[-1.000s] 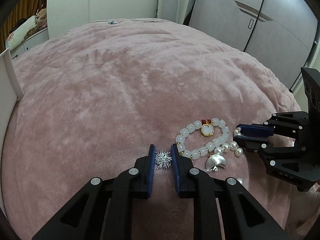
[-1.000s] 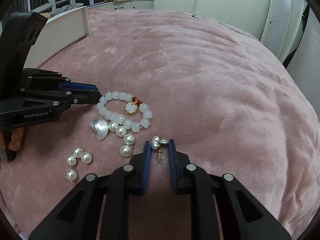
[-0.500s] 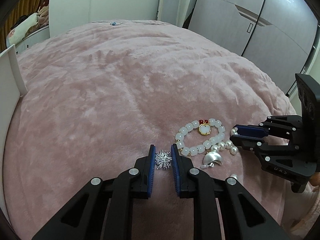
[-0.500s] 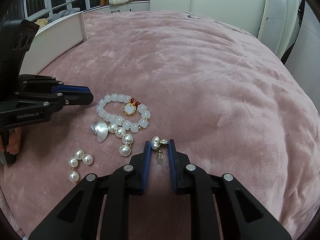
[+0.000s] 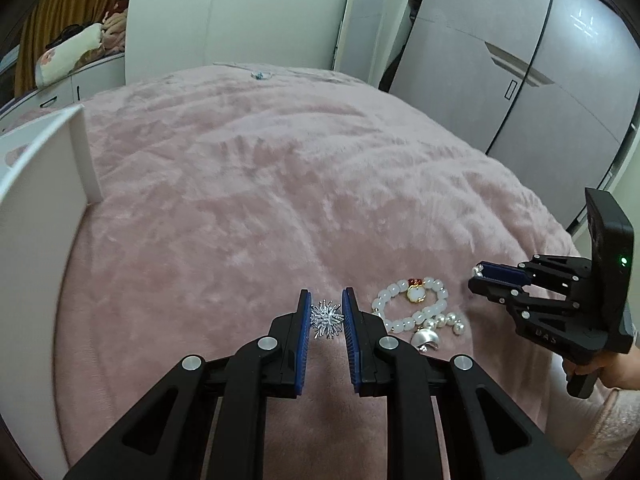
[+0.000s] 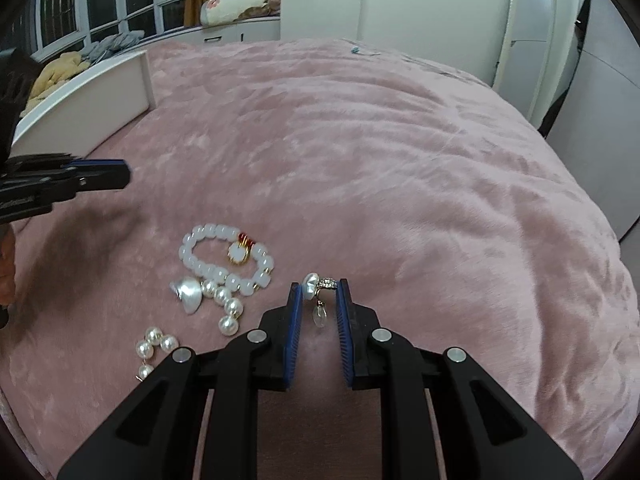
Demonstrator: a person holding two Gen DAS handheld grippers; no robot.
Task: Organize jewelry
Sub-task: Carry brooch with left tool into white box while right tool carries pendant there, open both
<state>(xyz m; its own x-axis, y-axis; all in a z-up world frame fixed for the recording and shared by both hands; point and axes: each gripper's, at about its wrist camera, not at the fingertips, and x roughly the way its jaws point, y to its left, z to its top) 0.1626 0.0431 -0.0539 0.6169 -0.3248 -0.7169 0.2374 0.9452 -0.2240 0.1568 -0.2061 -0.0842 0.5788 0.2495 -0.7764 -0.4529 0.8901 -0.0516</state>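
My left gripper is shut on a spiky silver brooch and holds it above the pink blanket. My right gripper is shut on a pearl drop earring, also lifted. It shows at the right in the left wrist view. On the blanket lie a white bead bracelet with a red and gold charm, a silver shell earring with pearls and a short pearl string. The bracelet also shows in the left wrist view.
A white tray wall stands at the left edge of the pink blanket; it also shows in the right wrist view. A small blue item lies at the far edge. Wardrobe doors stand behind.
Both grippers have risen and pulled back from the jewelry pile, each still holding its piece. The left one has swung toward the white tray.
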